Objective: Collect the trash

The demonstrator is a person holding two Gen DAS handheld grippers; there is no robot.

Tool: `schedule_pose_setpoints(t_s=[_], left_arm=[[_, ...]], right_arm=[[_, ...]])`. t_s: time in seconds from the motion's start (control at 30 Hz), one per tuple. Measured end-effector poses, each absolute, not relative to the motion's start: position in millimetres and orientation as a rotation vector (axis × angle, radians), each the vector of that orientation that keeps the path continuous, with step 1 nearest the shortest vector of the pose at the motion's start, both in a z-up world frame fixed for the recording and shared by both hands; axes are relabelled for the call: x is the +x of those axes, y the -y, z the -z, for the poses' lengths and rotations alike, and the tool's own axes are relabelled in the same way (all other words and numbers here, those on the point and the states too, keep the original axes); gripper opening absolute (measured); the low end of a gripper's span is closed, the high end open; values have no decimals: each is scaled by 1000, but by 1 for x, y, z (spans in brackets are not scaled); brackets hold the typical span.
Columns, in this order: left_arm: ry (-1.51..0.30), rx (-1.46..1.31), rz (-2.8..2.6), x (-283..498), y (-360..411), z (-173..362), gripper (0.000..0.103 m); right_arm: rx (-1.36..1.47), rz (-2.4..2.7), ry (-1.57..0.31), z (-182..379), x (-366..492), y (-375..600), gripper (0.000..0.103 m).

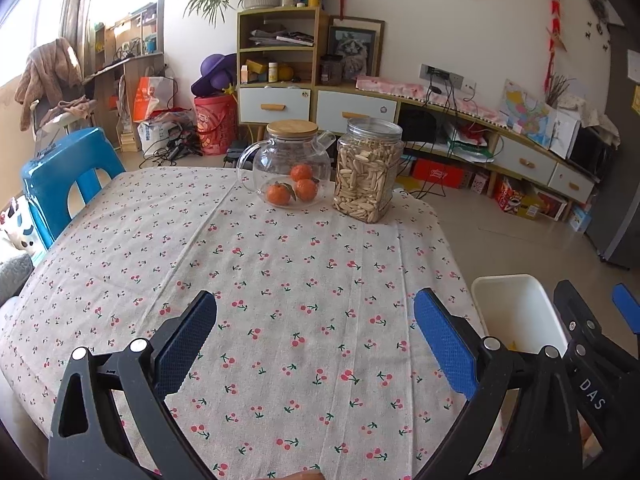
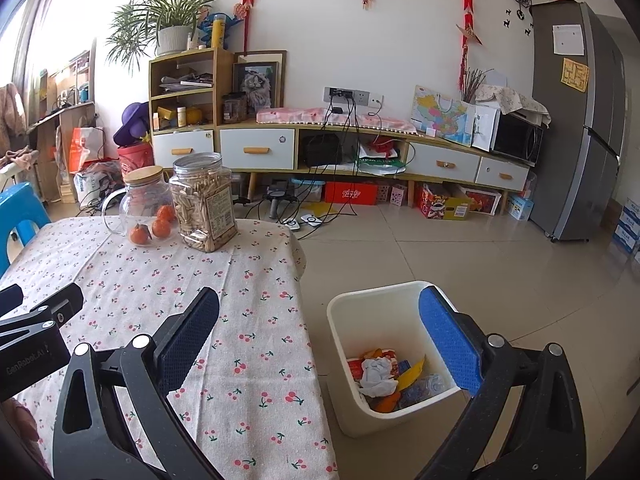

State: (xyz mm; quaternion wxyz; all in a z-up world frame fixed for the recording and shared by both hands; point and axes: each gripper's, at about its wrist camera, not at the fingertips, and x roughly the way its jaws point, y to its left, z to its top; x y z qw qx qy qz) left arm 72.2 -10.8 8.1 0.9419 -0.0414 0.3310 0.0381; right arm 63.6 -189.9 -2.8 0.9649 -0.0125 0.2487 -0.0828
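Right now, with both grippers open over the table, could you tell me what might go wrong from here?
1. The white bin stands on the floor close beside the tablecloth's hanging edge; a careless right gripper could catch the cloth.
2. Dragging the cloth might shift the glass teapot and the seed jar standing near the table's far edge.
3. The left gripper and the right one hover close and might collide.

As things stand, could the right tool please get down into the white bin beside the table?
Probably yes. The right tool is open and empty, hanging above the table edge, and the white bin stands open-topped on the floor beside it; nothing covers its mouth.
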Motion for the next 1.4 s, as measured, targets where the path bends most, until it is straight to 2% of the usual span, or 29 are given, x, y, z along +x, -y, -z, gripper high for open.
schedule_pose_setpoints(t_s=[0.57, 0.77, 1.4], left_arm=[[-671, -51, -28, 70, 38, -8, 96], [-646, -36, -5, 66, 43, -8, 90], [-681, -39, -15, 69, 41, -5, 93]], right_arm=[[-14, 196, -503, 3, 52, 214, 96], [-10, 202, -507, 3, 51, 218, 96], [-17, 200, -507, 3, 51, 217, 96]])
